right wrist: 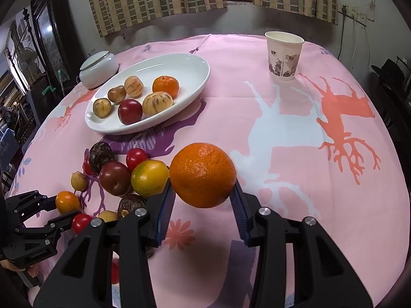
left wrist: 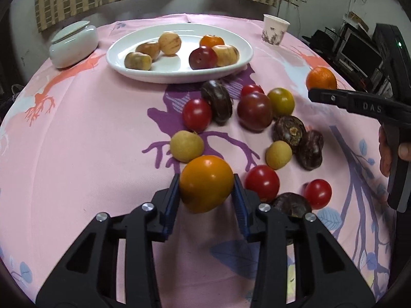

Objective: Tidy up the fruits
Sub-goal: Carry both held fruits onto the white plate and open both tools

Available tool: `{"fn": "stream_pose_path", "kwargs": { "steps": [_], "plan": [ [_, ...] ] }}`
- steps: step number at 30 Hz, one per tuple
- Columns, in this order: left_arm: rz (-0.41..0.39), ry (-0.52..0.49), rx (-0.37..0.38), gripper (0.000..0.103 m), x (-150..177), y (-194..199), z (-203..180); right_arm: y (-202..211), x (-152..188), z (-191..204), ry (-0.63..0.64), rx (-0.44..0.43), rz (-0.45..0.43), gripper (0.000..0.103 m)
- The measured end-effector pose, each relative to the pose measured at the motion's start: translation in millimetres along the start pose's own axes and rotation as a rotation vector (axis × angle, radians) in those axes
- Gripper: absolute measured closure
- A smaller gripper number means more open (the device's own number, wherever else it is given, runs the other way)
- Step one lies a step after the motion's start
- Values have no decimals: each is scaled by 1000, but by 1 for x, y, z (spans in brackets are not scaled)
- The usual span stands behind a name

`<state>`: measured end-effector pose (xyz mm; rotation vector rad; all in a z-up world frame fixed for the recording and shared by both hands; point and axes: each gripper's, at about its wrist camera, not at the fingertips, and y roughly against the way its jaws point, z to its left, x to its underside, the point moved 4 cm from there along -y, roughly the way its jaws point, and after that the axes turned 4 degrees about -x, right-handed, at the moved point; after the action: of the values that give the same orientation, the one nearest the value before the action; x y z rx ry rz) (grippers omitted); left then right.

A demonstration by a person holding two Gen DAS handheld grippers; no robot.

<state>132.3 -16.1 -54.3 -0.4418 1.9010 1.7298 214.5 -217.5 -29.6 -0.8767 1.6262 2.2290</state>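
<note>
My left gripper [left wrist: 206,179] is shut on an orange-yellow tomato [left wrist: 206,183], held just above the pink cloth; the pair also shows at the left edge of the right wrist view as the tomato [right wrist: 67,202]. My right gripper [right wrist: 203,182] is shut on a round orange [right wrist: 203,174], lifted off the cloth to the right of the loose fruit. The white oval plate [left wrist: 179,75] at the back holds several fruits. Loose on the cloth lie red tomatoes [left wrist: 197,115], a dark purple tomato [left wrist: 254,111], a yellow-green one [left wrist: 281,102], brown chestnut-like fruits [left wrist: 289,129] and pale longans [left wrist: 187,145].
A paper cup [right wrist: 283,54] stands at the back right. A lidded white jar [right wrist: 99,69] sits left of the plate. A person's hand [left wrist: 385,151] grips the right tool's handle. The round table's edge curves close on both sides; furniture stands beyond it.
</note>
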Motion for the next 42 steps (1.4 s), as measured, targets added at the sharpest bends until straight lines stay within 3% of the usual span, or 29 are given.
{"fn": "stream_pose_path", "kwargs": {
  "steps": [7,14,22,29,37,42],
  "plan": [
    [-52,-31,-5,64,-5,11,-5,2,-1,2,5,-8,-5,60],
    [-127,35,-44,64,-21,36,10,13,-3,13,36,-52,-13,60],
    [-128,64,-53,64,-48,48,23,22,-2,35,95,-98,-17,60],
    [-138,77,-54,64,-80,42,32,22,-11,42,83,-116,-48,60],
    [-165,107,-51,64,-110,31,38,21,-47,78,220,-142,-84,59],
    [-130,107,-56,63,-123,8,40,-4,-66,98,236,-156,-51,59]
  ]
}}
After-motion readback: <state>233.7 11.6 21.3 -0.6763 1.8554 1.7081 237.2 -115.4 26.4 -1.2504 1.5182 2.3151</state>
